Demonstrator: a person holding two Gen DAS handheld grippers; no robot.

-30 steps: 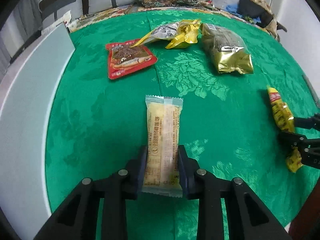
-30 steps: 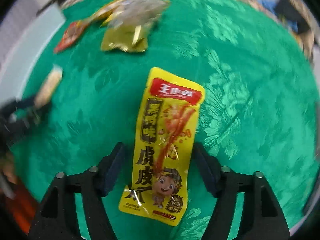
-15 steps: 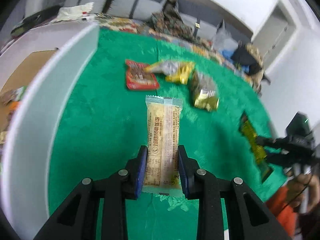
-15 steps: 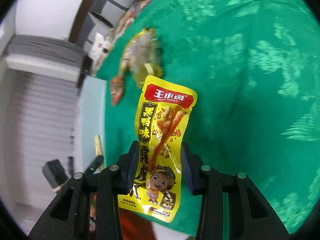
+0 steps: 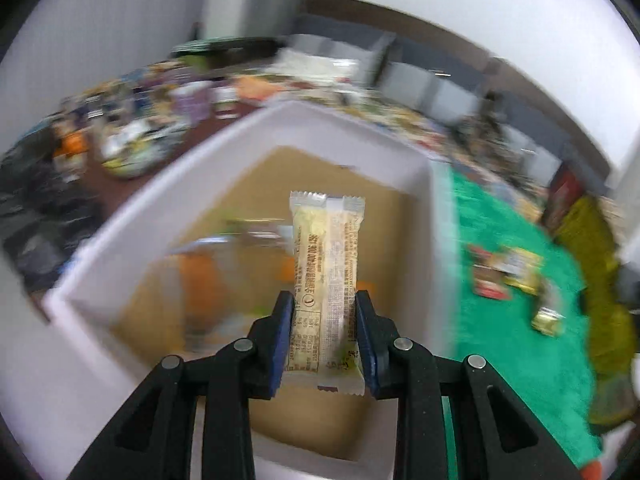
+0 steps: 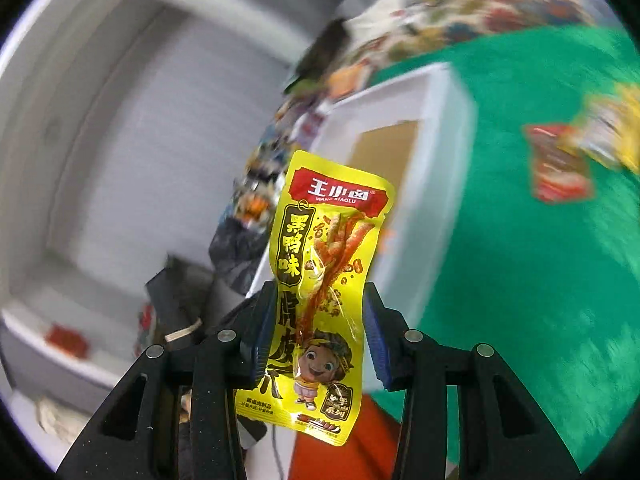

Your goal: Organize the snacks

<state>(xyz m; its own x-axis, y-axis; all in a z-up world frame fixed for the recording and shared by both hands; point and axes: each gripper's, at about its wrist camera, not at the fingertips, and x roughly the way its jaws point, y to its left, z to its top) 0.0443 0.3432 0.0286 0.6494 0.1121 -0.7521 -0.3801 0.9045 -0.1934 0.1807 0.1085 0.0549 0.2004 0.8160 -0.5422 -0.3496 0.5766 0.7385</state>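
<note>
Left wrist view shows the left gripper (image 5: 324, 312), clamped on the pale bar snack (image 5: 326, 276), has swung from the green surface (image 5: 516, 332) to above the white box (image 5: 380, 148), while the right gripper (image 6: 318, 330), clamping the yellow snack pouch (image 6: 320, 292), trails beside it, so drop-off looks imminent.

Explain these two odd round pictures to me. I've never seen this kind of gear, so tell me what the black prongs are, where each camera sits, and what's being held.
There is no robot here: a person holds a two-finger gripper in each hand, and a fisheye camera on each looks forward along its black fingers, hence the round, warped views. The left gripper is shut on a pale snack bar, held above a white box with a brown floor; the blurred things inside cannot be identified. The right gripper is shut on a yellow snack packet, with the same white box ahead of it. Beside the box lies a green tablecloth with more packets, including a red packet.
</note>
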